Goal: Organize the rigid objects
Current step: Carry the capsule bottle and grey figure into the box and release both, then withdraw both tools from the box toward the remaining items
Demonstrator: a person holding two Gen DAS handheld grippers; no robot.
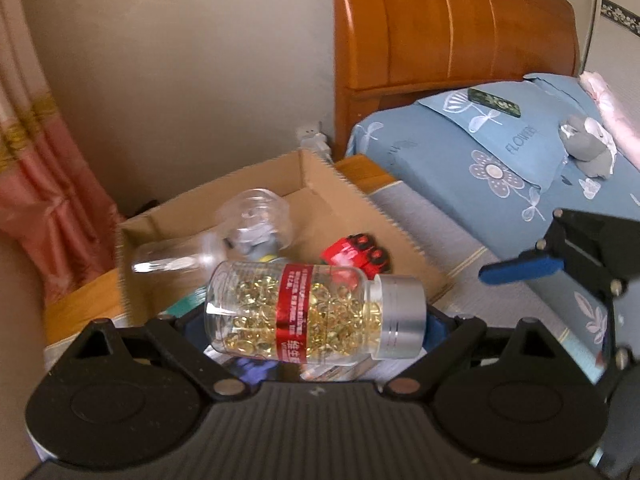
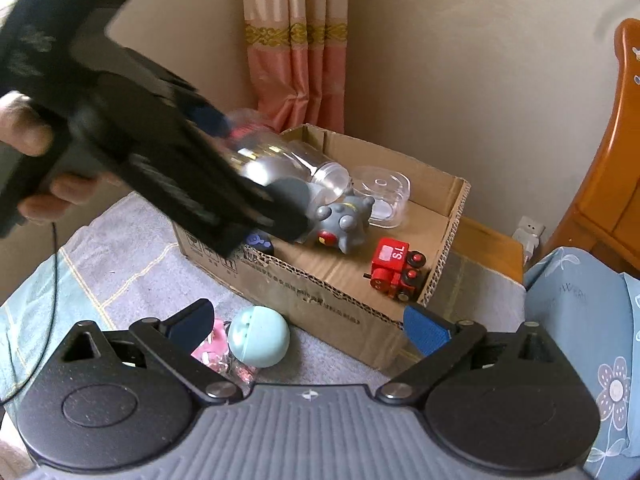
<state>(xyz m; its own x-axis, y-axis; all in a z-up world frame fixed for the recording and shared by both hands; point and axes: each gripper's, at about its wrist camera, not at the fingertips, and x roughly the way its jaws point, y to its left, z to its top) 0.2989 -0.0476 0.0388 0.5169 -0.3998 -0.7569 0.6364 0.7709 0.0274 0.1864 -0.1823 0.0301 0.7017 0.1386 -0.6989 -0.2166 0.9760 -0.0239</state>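
The left gripper (image 1: 316,320) holds a clear bottle (image 1: 312,312) of golden capsules, lying sideways across its fingers, silver cap (image 1: 400,316) to the right and red label band around the middle. The fingers are closed in on the bottle's two ends, which is why it rides level rather than hanging. It is carried above the near edge of the cardboard box (image 1: 348,192), so the likely step is lowering it in with the things already gathered there.

The right gripper (image 2: 308,330) is empty, its fingers spread wide, one blue pad (image 2: 426,330) plainly showing. It hangs over the bed cover just in front of the box, near a pale blue ball (image 2: 259,336) and a small pink item (image 2: 218,338) lying against the box's outer wall. These two are still outside, so the open fingers look ready to take one of them next, though that is only my reading.

Further in, the box sits on the bed with its low front wall towards the right gripper, which makes dropping things in easy. Inside are a grey spiky toy (image 2: 346,226), a red toy train (image 2: 394,270) near the right corner, and a clear plastic container (image 2: 382,194) towards the back.

Beyond the box stand a pink curtain (image 2: 298,56), a plain wall and a wooden headboard (image 1: 452,28), with blue flowered bedding (image 1: 500,160) to the side.
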